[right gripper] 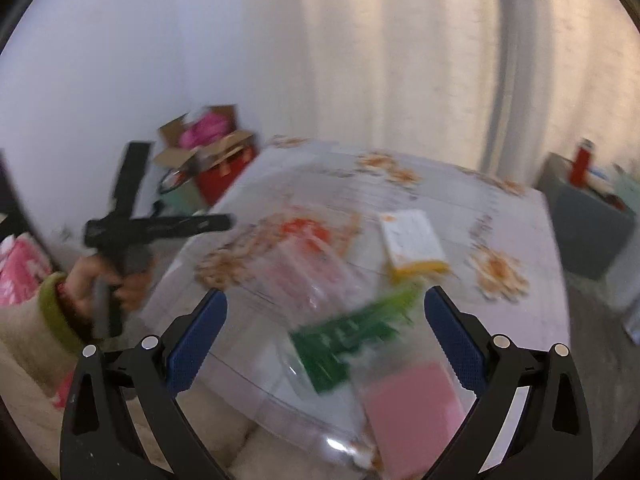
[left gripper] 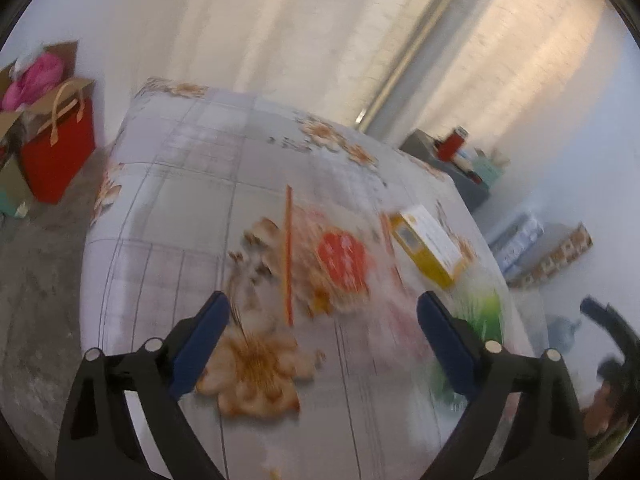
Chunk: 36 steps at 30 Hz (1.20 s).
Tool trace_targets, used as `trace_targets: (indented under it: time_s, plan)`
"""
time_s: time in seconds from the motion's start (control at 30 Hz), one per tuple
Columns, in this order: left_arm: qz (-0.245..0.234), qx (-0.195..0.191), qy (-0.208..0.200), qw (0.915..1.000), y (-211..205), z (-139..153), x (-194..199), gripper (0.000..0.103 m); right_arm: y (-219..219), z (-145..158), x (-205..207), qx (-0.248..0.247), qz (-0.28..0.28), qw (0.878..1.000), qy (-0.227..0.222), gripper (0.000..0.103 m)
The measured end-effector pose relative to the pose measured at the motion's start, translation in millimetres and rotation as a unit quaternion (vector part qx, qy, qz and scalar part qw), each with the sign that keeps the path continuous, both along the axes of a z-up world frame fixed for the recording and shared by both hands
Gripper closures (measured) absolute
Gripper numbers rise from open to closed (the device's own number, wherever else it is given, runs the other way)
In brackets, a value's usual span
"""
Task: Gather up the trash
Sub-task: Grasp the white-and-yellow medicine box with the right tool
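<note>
Grippers: left (left gripper: 322, 308) spread, right (right gripper: 325, 306) spread | yellow box (left gripper: 428, 246) untouched | wrappers apparently blurred

Surface (left gripper: 192, 208) glossy plastic floral cover; yellow box (left gripper: 430, 246) matt cardboard; clear wrappers (right gripper: 320, 280) shiny film; floor (left gripper: 36, 288) rough concrete.

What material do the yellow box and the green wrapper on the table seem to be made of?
Yellow box: probably printed cardboard, with flat faces and sharp edges. Green wrapper: probably thin glossy plastic film, lying flat and crinkled, though blur leaves it uncertain.
</note>
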<state>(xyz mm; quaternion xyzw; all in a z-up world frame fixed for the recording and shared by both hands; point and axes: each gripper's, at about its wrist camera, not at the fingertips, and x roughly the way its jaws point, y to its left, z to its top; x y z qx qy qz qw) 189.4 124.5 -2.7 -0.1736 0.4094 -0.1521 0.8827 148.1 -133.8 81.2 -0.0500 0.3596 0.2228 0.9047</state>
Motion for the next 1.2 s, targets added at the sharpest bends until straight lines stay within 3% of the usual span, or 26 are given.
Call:
trace_targets:
  time_s: [0.17, 0.3, 0.47, 0.57, 0.7, 0.97, 1.2]
  plan:
    - [-0.014, -0.006, -0.007, 0.9999, -3.9, 4.4, 17.7, 0.015, 7.0, 4.9, 51.6, -0.017, 0.001, 0.999, 0.035, 0.008]
    - [-0.027, 0.007, 0.019, 0.9994, -15.3, -1.3, 28.9, 0.023, -0.2, -2.7, 107.2, -0.068, -0.028, 0.994, 0.086, 0.008]
    - [-0.062, -0.014, 0.004, 0.998, -31.0, 3.2, 18.2, 0.026, -5.1, -39.2, 180.3, -0.109, -0.039, 0.974, 0.194, 0.008]
    - [-0.079, -0.023, 0.003, 0.9966, -37.2, 3.6, 8.9, 0.026, -10.9, -64.5, 205.9, -0.135, -0.056, 0.961, 0.234, 0.008]
    - [-0.091, -0.027, 0.007, 0.9955, -38.4, 1.7, 0.0, 0.027, -16.2, -94.2, 232.0, -0.125, -0.057, 0.946, 0.295, 0.008]
    - [-0.104, -0.022, 0.003, 0.9943, -34.0, 2.8, -15.2, 0.028, -3.7, -120.0, 244.4, -0.159, -0.049, 0.931, 0.325, 0.009]
    - [-0.109, -0.027, 0.002, 0.9937, -36.8, 3.8, -26.1, 0.029, 7.6, -138.9, 247.4, -0.202, -0.047, 0.922, 0.327, 0.028]
